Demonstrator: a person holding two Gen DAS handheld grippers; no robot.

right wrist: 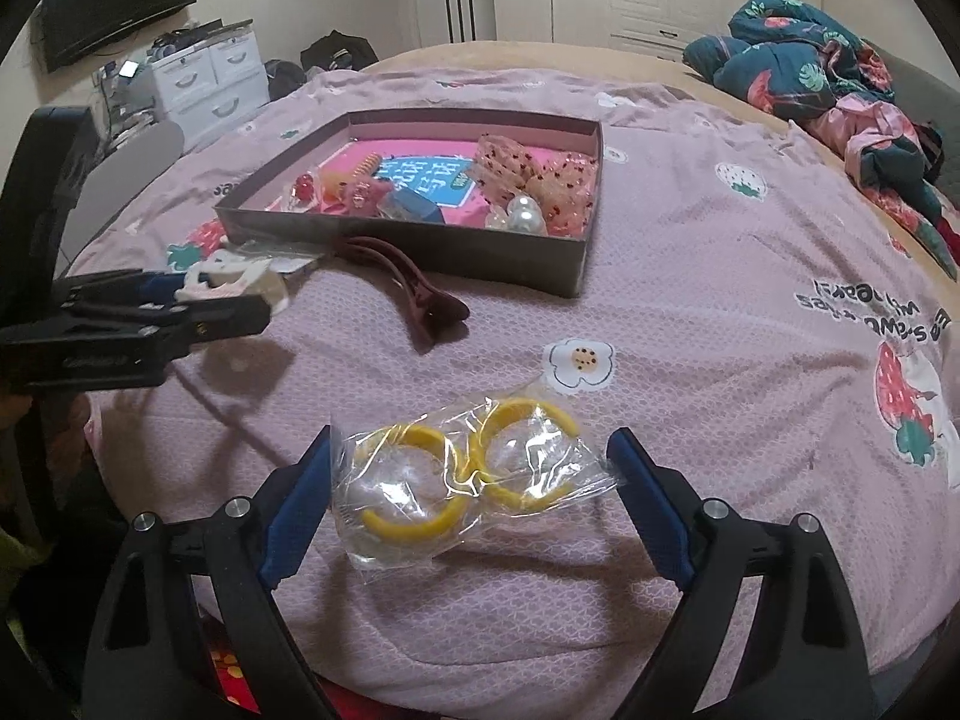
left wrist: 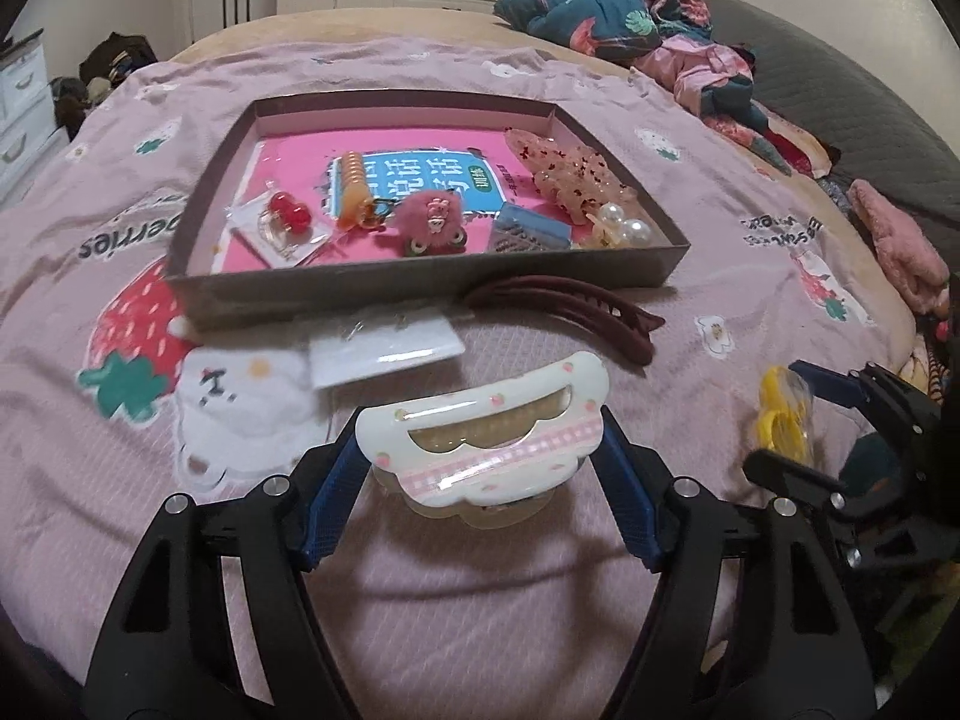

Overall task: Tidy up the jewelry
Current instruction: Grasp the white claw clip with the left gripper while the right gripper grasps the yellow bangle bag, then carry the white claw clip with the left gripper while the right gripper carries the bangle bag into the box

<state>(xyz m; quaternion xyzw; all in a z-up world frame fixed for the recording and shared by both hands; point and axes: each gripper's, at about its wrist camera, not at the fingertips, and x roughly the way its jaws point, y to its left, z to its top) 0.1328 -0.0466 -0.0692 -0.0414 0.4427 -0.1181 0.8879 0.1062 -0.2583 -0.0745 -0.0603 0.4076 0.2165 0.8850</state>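
only our right view shows the crinkly clear bag of yellow plastic hoops (right wrist: 465, 474) pinched in our right tool (right wrist: 474, 468); near the shallow grey cardboard tray (left wrist: 420, 288), our left tool (left wrist: 483, 450) pinches a glossy white scalloped hair claw (left wrist: 480, 429).

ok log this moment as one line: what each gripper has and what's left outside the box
left gripper: shut on white hair clip | right gripper: shut on bagged yellow hoops | outside box: maroon clip, white card

White hair clip (left wrist: 480, 438) pink gingham stripe; yellow hoops (right wrist: 462, 474); maroon clip (left wrist: 570, 312); pink strawberry-print blanket (right wrist: 690, 312)
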